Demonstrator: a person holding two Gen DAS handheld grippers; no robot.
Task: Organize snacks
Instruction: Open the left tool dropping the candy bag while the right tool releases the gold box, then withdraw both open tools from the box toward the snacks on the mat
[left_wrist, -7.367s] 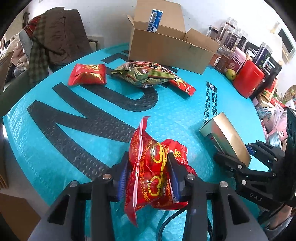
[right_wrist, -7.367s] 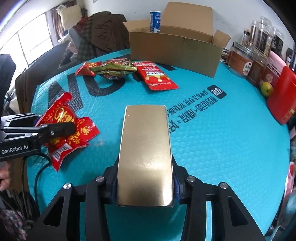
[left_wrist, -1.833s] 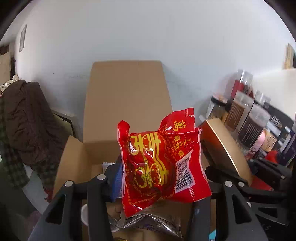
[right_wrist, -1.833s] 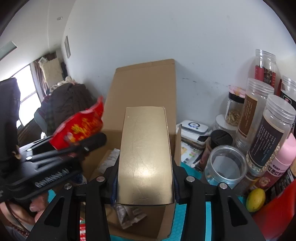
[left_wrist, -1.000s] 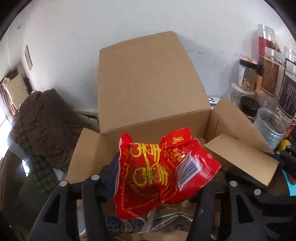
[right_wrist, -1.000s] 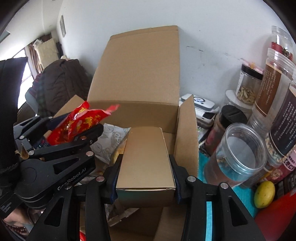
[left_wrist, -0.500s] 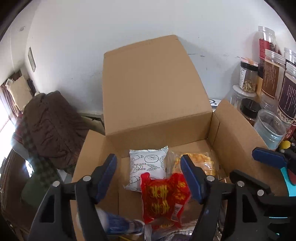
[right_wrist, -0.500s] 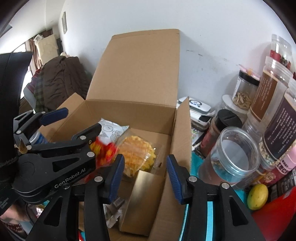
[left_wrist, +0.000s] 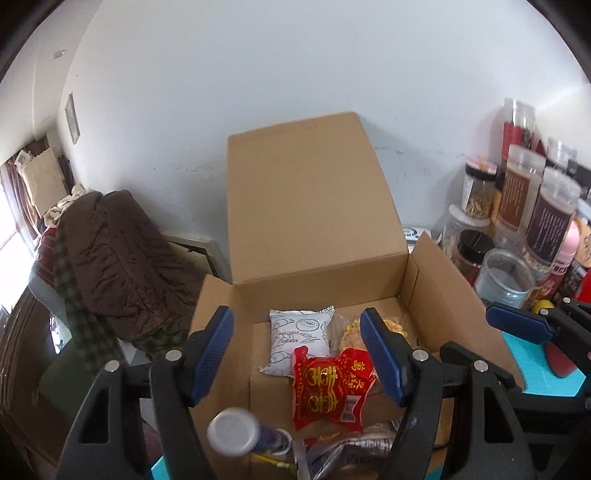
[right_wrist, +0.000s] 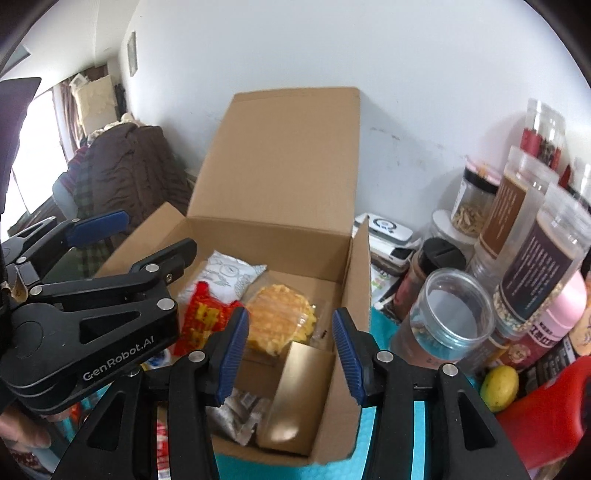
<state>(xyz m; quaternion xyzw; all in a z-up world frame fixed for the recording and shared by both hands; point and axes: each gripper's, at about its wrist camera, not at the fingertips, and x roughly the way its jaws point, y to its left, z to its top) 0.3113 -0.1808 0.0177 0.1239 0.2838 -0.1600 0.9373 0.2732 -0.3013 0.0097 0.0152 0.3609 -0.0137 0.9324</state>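
An open cardboard box (left_wrist: 314, 206) (right_wrist: 288, 155) stands with its lid flap up. Inside lie a white packet (left_wrist: 299, 339), a yellow waffle snack (right_wrist: 280, 317), a red packet (left_wrist: 332, 391) (right_wrist: 201, 321), a silver packet (right_wrist: 240, 413) and a can with a grey lid (left_wrist: 236, 435). A gold box (right_wrist: 299, 398) leans in the box's near right corner. My left gripper (left_wrist: 295, 315) (right_wrist: 147, 232) hangs open above the red packet, holding nothing. My right gripper (right_wrist: 290, 315) is open above the gold box, clear of it.
Tall snack jars (right_wrist: 532, 266), an empty clear jar (right_wrist: 447, 314), a yellow fruit (right_wrist: 498, 384) and a red container (right_wrist: 546, 413) crowd the table right of the box. A brown coat (left_wrist: 114, 251) hangs left of it. Teal table mat (left_wrist: 535, 373) shows beside the box.
Both grippers let go: the red packet and the gold box dropped into the cardboard box. Both grippers have since lifted and drawn back a little, empty.
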